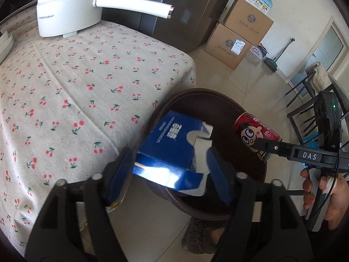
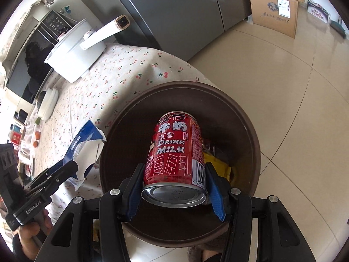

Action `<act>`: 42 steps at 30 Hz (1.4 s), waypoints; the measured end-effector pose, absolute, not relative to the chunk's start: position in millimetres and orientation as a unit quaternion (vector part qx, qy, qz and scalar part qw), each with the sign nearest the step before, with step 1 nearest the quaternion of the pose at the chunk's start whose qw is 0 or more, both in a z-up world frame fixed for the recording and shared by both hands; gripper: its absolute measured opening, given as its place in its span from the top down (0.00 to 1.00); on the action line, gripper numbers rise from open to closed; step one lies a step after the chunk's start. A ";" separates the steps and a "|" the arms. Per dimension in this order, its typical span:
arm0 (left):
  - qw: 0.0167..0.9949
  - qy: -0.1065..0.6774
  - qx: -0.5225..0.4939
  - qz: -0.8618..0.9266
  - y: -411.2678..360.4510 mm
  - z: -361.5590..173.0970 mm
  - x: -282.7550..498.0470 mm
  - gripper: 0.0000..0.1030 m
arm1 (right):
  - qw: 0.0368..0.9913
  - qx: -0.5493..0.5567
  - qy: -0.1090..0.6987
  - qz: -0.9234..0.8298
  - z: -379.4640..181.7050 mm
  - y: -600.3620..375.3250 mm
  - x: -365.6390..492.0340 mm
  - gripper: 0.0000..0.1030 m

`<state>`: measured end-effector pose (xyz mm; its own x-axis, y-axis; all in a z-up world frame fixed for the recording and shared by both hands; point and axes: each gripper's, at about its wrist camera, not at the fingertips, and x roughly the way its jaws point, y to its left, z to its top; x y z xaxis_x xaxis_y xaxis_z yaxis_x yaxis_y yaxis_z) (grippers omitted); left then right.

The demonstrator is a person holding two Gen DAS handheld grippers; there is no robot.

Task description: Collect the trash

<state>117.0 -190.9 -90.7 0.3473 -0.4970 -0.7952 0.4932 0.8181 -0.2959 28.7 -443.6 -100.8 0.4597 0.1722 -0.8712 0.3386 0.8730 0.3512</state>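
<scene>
Cherry-print cloth covers the bench (image 1: 76, 76), which stands on a pale tiled kitchen floor with a dark round bin (image 2: 246, 122) set hard against its corner.

Left tongs (image 1: 172, 172) are closed on a torn blue carton (image 1: 174, 142), one blue pad pressed to each side, and hold it over the bin's near rim, partly above the bench edge and partly above the opening. Right tongs (image 2: 174, 185) grip a red milk can (image 2: 176, 152) across its body, base towards the camera, tilted with its top pointing down into the bin. In the right wrist view the can sits squarely over the opening, and something yellow (image 2: 218, 166) already lies at the bottom beside other scraps too dim to name.

Both pieces of trash look to be at the dropping stage: carried off the bench and poised above the bin, not yet let go. The can seems ready to fall cleanly if the right tongs simply spread. The carton calls for a little more care; it probably wants nudging further over the opening before release, or it may catch the rim or land back on the cloth.

Farther out on the bench stand a white electric pot (image 1: 65, 11) with a long handle and some white dishes (image 2: 49, 104); cardboard boxes (image 1: 240, 35) are stacked by the wall.
</scene>
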 end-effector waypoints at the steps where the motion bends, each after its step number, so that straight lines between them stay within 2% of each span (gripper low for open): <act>1: 0.824 0.484 0.001 -0.296 -192.1 -91.1 116.8 0.06 | 0.818 0.249 0.517 -0.052 -100.8 -445.7 28.3 0.47; 3: 0.826 0.486 0.017 -0.285 -192.9 -91.5 116.7 0.01 | 0.817 0.251 0.516 -0.052 -100.7 -448.9 27.7 0.47; 7: 0.828 0.493 0.039 -0.263 -187.1 -95.9 117.1 0.01 | 0.818 0.249 0.517 -0.049 -100.3 -450.7 28.1 0.47; 27: 0.832 0.512 0.026 -0.212 -111.2 -85.9 98.1 0.01 | 0.806 0.208 0.552 -0.050 -112.9 -405.3 58.4 0.47; 28: 0.833 0.512 0.026 -0.209 -106.4 -85.3 96.1 0.01 | 0.806 0.211 0.551 -0.049 -111.4 -403.2 59.0 0.45; 31: 0.836 0.511 0.032 -0.195 -91.6 -83.3 90.3 0.01 | 0.814 0.208 0.540 -0.048 -103.1 -393.7 59.5 0.26; 34: 0.844 0.507 0.045 -0.168 -78.6 -80.5 83.1 0.01 | 0.821 0.204 0.532 -0.043 -93.1 -383.7 56.8 0.22; 40: 0.852 0.506 0.029 -0.133 -53.5 -75.0 64.0 0.01 | 0.837 0.208 0.505 -0.026 -66.8 -365.0 34.5 0.00; 42: 0.857 0.500 0.022 -0.121 -46.0 -71.9 55.5 0.01 | 0.847 0.186 0.497 -0.024 -58.4 -355.0 25.0 0.00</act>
